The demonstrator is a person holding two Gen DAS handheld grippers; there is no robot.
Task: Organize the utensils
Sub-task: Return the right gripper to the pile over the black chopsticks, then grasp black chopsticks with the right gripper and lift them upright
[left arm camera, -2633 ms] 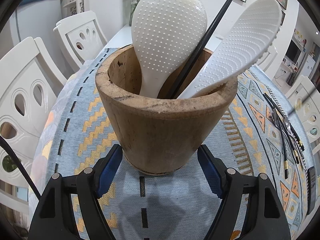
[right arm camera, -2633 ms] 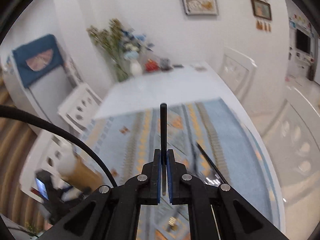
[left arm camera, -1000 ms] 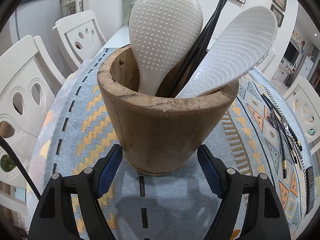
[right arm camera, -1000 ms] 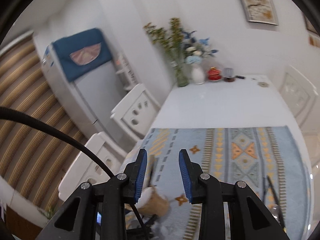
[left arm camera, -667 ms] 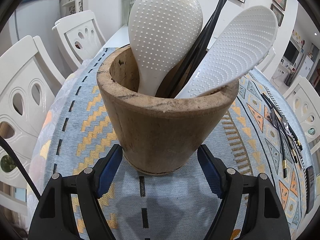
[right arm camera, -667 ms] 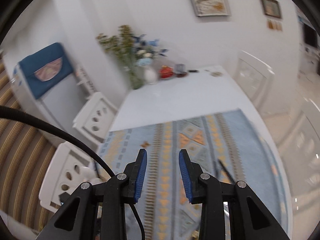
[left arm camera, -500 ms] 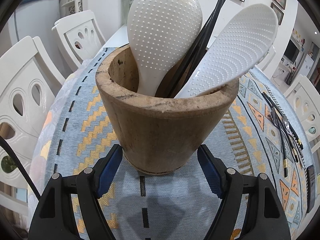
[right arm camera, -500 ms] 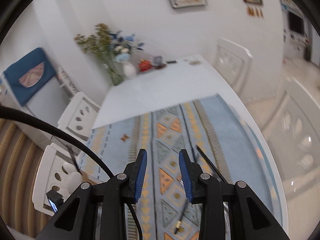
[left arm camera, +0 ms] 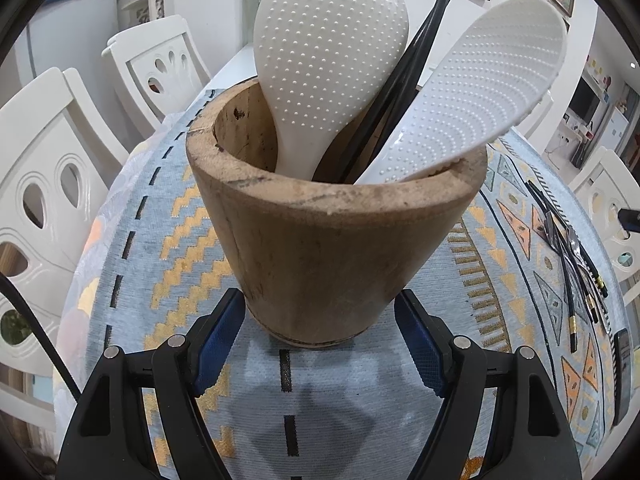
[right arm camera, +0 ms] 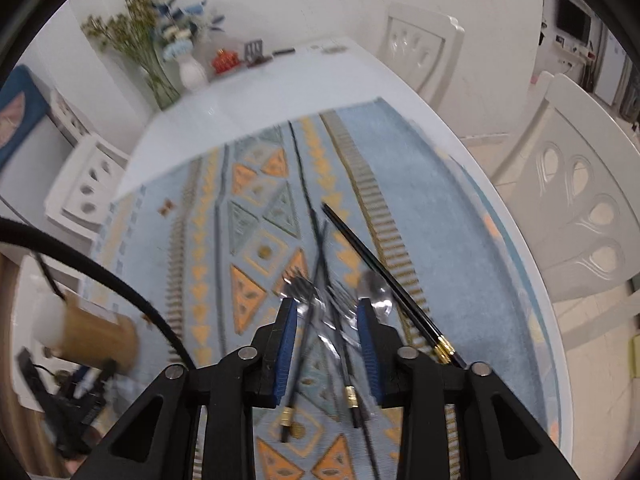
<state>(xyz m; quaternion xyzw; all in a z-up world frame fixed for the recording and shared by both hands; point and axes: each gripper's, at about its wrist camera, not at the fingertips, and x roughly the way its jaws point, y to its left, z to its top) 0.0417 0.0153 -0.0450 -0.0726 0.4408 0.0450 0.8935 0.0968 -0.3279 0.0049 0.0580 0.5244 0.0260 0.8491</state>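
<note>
right claw point(right arm camera: 327, 336) now lower, closing above chopsticks point(right arm camera: 384, 280) on patterned tablecloth point(right arm camera: 432, 208)

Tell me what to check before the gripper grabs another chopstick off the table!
1. Tan wooden cup upright on the patterned blue cloth: ok.
2. Left gripper fingers hugging the cup's base: ok.
3. Cup has room beside the two white dimpled rice paddles: ok.
4. Right gripper over the loose black chopsticks: ok.
5. Just one chopstick between its closing fingers: not ok, several cross there.
6. Shiny metal forks out of the way: cannot tell, blurred.
</note>
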